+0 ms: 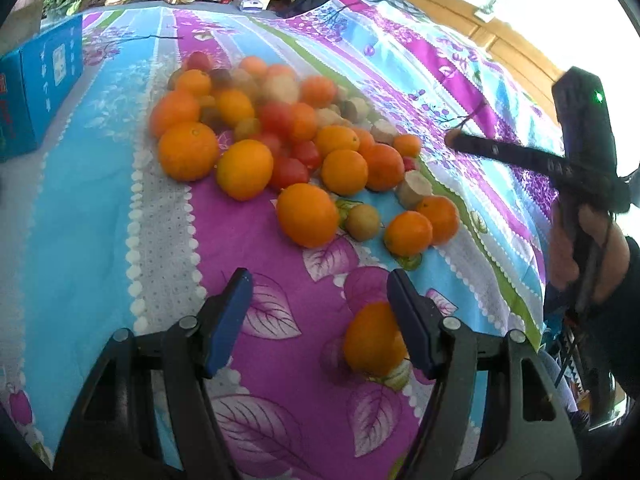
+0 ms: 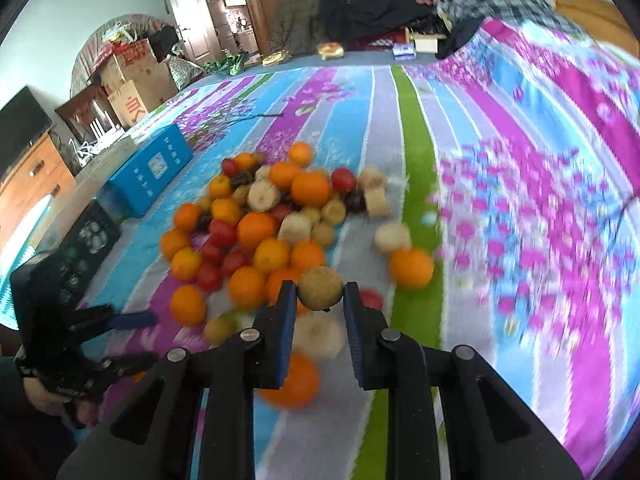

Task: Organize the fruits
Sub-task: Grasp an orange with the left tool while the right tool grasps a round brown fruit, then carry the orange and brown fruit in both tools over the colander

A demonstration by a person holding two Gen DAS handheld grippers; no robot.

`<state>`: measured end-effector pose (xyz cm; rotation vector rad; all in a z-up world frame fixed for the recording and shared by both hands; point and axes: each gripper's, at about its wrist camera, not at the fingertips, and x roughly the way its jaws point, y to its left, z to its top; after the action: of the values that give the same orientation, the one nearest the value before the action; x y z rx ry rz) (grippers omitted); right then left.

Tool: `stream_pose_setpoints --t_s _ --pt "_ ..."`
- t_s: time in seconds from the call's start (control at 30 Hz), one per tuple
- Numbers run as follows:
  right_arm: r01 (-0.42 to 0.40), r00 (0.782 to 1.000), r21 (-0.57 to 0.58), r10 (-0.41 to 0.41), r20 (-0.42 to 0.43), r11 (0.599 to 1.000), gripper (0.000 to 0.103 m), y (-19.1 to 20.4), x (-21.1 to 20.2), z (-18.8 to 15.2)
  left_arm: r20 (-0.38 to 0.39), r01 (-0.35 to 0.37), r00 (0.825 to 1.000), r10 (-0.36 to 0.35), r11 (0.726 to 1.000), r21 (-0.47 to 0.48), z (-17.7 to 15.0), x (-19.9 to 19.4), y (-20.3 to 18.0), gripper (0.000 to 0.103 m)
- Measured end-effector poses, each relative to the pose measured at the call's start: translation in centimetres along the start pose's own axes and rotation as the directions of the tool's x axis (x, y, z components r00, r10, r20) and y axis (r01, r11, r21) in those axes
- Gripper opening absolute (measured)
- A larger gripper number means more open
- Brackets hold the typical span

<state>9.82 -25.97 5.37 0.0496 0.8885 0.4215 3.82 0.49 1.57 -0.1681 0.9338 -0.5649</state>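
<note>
Heaped fruits (image 1: pixel 280 140), brownish fruit (image 2: pixel 320 288) lifted

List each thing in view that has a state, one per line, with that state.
Right gripper: shut on a brown fruit, lifted clear of the cloth.
Left gripper: open, holding nothing.
Lone orange: on the cloth, beside the left gripper's right finger.
Fruit pile: mixed, unsorted.
Blue box: closed.

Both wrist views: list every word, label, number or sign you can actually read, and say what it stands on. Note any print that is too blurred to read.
No text can be read.
Blue box: white printing and a picture panel, too small and blurred to read.
Cardboard boxes: large red characters, not legible.
Black device beside the blue box: pale icons only, no readable words.
</note>
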Motion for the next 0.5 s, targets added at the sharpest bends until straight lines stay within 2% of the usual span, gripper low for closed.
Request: stream_pose_setpoints --t_s 0.2,0.33,0.37,0.43,0.5 --pt "-0.043 0.999 0.088 0.045 -0.017 0.995 0.027 -0.5 -0.9 -2.8 -0.016 -0.028 0.999 0.030 0.996 0.089 -0.5 -0.6 -2.5 0.069" --pt "-0.045 0.999 0.098 0.047 -0.012 0.994 0.027 -0.9 -1.5 -3.8 -0.042 -0.039 0.998 0.045 0.991 0.129 -1.0 -0.3 -3.5 0.068" --pt "-0.046 0.999 0.103 0.048 -0.012 0.994 0.027 -1.0 -1.5 -3.9 -0.052 -0.037 0.998 0.044 0.992 0.124 -1.1 -0.2 -3.5 0.065" --pt "-0.049 0.999 0.111 0.051 -0.009 0.993 0.027 -1.0 -1.6 -4.1 -0.079 -0.032 0.996 0.043 0.991 0.128 -1.6 0.1 -3.7 0.045" --pt "-0.056 0.998 0.106 0.056 -0.003 0.993 0.027 -0.8 -1.7 -4.0 -0.094 -0.052 0.993 0.067 0.987 0.149 -2.0 0.4 -4.0 0.043"
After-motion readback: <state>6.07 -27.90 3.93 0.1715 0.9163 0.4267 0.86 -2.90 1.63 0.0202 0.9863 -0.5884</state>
